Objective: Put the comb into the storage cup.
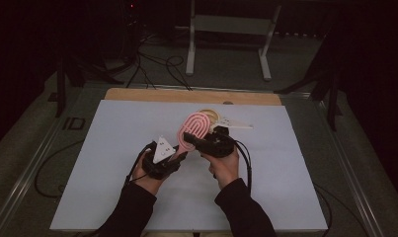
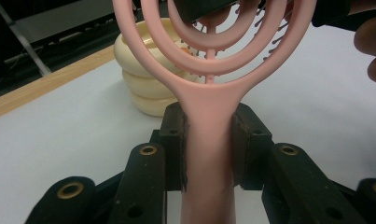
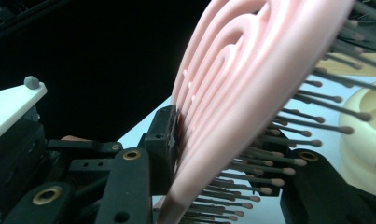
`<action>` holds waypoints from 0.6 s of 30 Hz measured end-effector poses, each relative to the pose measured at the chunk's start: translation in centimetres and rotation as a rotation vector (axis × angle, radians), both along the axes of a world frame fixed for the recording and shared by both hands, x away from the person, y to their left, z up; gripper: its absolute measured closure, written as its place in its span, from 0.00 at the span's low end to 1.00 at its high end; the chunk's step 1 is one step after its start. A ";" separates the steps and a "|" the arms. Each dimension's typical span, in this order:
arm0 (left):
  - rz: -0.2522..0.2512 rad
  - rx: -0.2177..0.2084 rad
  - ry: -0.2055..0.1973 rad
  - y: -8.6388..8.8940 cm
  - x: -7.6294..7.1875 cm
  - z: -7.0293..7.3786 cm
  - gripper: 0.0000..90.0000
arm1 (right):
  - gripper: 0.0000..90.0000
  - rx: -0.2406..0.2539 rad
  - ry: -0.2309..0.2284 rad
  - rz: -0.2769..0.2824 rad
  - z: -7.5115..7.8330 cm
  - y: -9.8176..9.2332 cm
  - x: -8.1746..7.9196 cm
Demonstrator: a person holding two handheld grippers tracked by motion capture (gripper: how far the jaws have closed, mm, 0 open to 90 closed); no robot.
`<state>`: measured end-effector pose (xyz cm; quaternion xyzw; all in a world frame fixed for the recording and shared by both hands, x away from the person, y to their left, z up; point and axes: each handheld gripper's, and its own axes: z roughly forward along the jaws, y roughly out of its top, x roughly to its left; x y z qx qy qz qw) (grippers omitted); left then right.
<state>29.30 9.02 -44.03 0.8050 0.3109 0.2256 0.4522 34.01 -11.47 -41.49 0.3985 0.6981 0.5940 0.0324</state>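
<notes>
A pink plastic hairbrush with an oval head of concentric loops [image 1: 194, 127] is held up over the middle of the white table sheet [image 1: 112, 163], just right of the centre of the high view, its head pointing toward the far edge and its handle slanting down to the lower left.

The left gripper [image 1: 179, 154] sits just left of centre in that view, in the person's left hand [image 1: 149, 175], with a grey three-cornered plate on top. In the left gripper view its two black jaws are clamped on the brush's pink handle [image 2: 209, 140], one pad on each side and both touching it, at the lower middle of the frame, while the looped head rises to the top edge.

The right gripper [image 1: 199, 140] lies just right of centre in the high view, in the person's right hand [image 1: 225, 165], and meets the brush at its head. In the right gripper view one black pad presses on the smooth back of the head [image 3: 251, 84] at the middle left of the frame, and the other jaw stands on the bristle side at the lower right, among the dark-tipped bristles [image 3: 293, 140]; this claw grips the head.

A cream-coloured ridged round object [image 2: 141, 79] rests on the sheet beyond the brush, at the upper left of the left gripper view. A strip of bare wooden tabletop [image 1: 137, 94] shows along the sheet's far edge.
</notes>
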 end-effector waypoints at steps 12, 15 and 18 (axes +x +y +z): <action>-0.007 0.000 -0.003 0.1 0.0 0.0 0.78 | 0.70 -0.004 0.011 0.028 0.4 0.3 -0.3; -0.009 -0.002 -0.005 0.2 0.0 0.0 0.78 | 0.70 0.005 0.008 0.031 0.5 0.3 -0.3; -0.012 -0.007 -0.010 0.3 0.0 0.2 0.78 | 0.71 0.018 0.010 0.036 0.6 0.4 -0.4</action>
